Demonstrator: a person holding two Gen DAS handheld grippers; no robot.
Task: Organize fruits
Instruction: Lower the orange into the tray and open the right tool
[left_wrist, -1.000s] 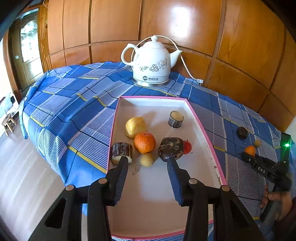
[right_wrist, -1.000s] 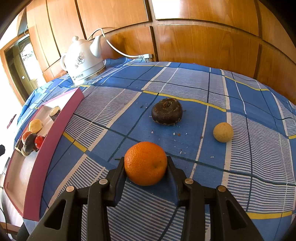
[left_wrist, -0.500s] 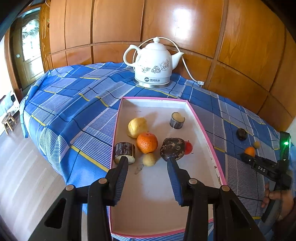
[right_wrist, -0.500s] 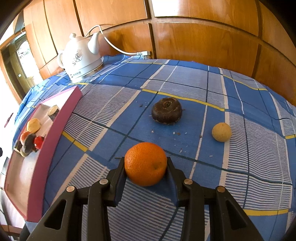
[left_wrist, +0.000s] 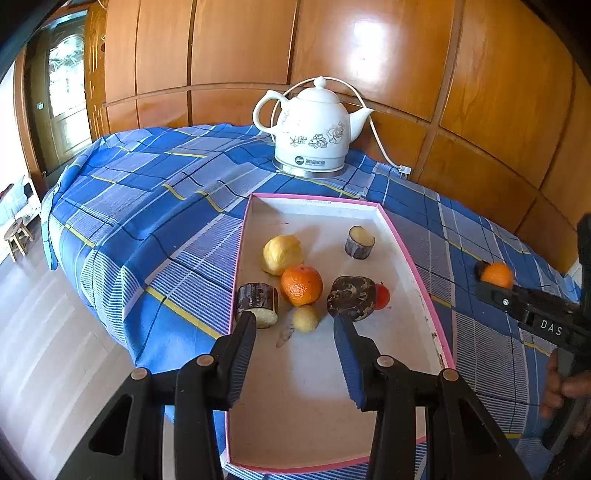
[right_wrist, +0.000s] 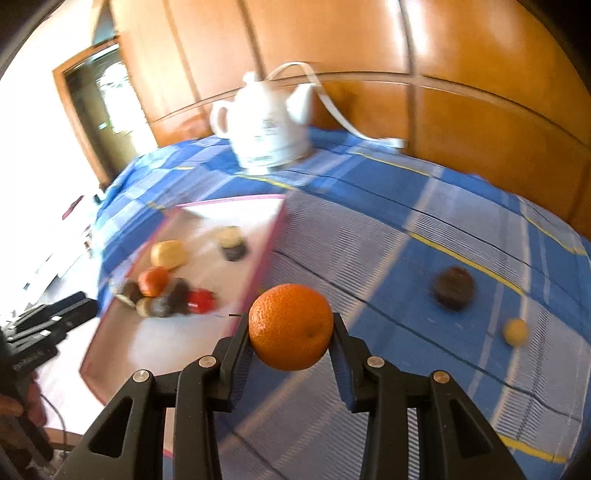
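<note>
The right gripper (right_wrist: 291, 332) gripped an orange (right_wrist: 291, 326) between its two pads, the fruit lifted clear of the blue checked tablecloth (right_wrist: 424, 236) and carried in the air. The pink-rimmed tray (right_wrist: 275, 236) lay to the left of the held orange in the right wrist view, its near long rim just beside and below the fruit, so the coming move appeared to be a short leftward carry over that rim. The tray's long axis ran away from the camera toward the white kettle (right_wrist: 267, 125). Inside it sat a second orange (left_wrist: 301, 285), a yellow fruit (left_wrist: 282, 254), a small pale fruit (left_wrist: 306, 318), a red fruit (left_wrist: 382, 296) and several dark pieces. The left gripper (left_wrist: 295, 328) hovered over the tray's near half with its fingers apart and nothing between them. A dark round fruit (right_wrist: 453, 287) and a small yellow fruit (right_wrist: 515, 331) remained on the cloth, to the right, nearer the right hand.
</note>
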